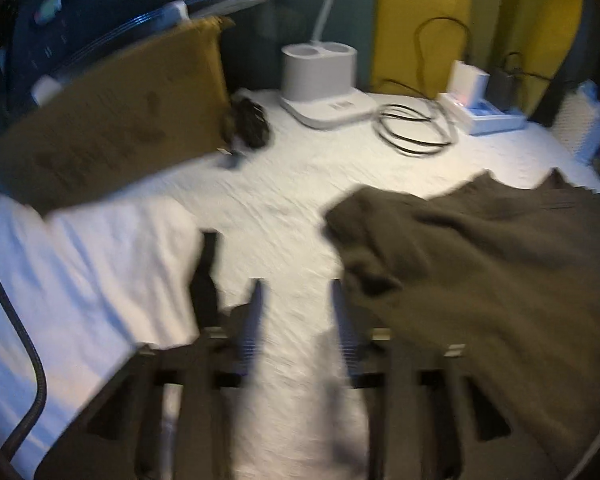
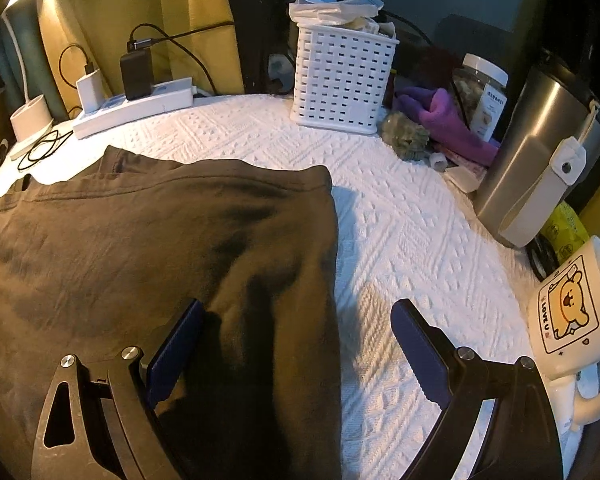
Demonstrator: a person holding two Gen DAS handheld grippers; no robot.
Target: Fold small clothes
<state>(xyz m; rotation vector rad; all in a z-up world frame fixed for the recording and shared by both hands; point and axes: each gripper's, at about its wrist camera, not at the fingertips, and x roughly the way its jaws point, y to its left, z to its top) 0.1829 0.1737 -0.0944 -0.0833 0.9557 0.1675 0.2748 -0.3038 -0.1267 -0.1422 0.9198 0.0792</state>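
Note:
A dark olive T-shirt (image 1: 480, 280) lies on the white textured table cover (image 1: 284, 208), with its neckline toward the far side. In the blurred left wrist view my left gripper (image 1: 298, 300) is open over bare cover just left of the shirt's crumpled edge, and nothing is between its fingers. In the right wrist view the shirt (image 2: 140, 260) fills the left half. My right gripper (image 2: 300, 320) stands wide open astride the shirt's right edge, its left finger (image 2: 180, 340) over the fabric and its right finger (image 2: 416, 340) over the cover. The pads do not press on the cloth.
A brown cardboard piece (image 1: 112, 120), a white lamp base (image 1: 324, 92) and a coiled cable (image 1: 416, 132) sit at the back left. White fabric (image 1: 80, 280) lies at the left. A power strip (image 2: 136, 108), white basket (image 2: 340, 80), steel tumbler (image 2: 540, 152) and mug (image 2: 568, 308) line the back and right.

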